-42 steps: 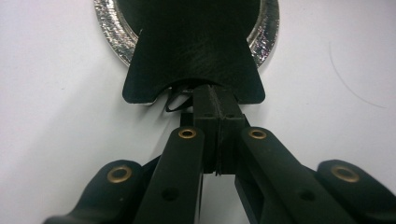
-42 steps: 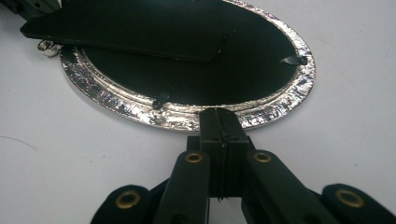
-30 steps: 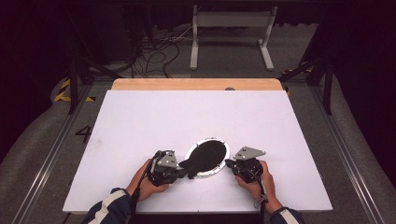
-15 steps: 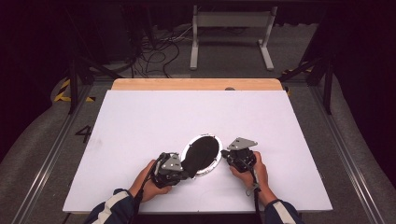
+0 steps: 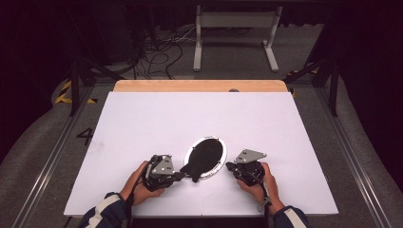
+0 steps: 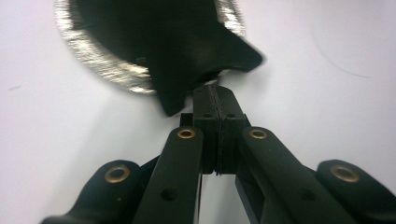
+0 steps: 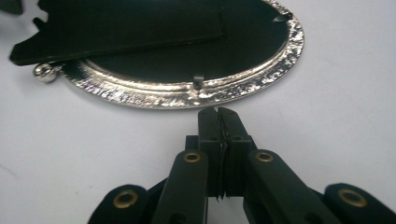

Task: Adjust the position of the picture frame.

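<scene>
Flanking oval silver frame (image 5: 206, 158) | left gripper (image 5: 182, 175) jaws clenched, touching black backing (image 6: 187, 51) | right gripper (image 7: 218, 114) jaws clenched, empty

A white tabletop (image 5: 199, 118) carries the work, and a strip of bare wood (image 5: 199, 86) shows along its far edge. A small dark knob (image 5: 233, 90) sits on that strip, toward its right end. Beyond the tabletop, a grey floor (image 5: 304, 61) runs back into darkness. On it stands a white metal stand (image 5: 236, 28) with two legs and flat feet. To the left of the stand, a tangle of black cables (image 5: 159, 50) lies on the floor. Yellow-and-black hazard tape (image 5: 66, 92) marks the floor at far left. A dark numeral "4" (image 5: 85, 136) is printed just left of the tabletop. Metal rails (image 5: 354, 161) run along both sides.
</scene>
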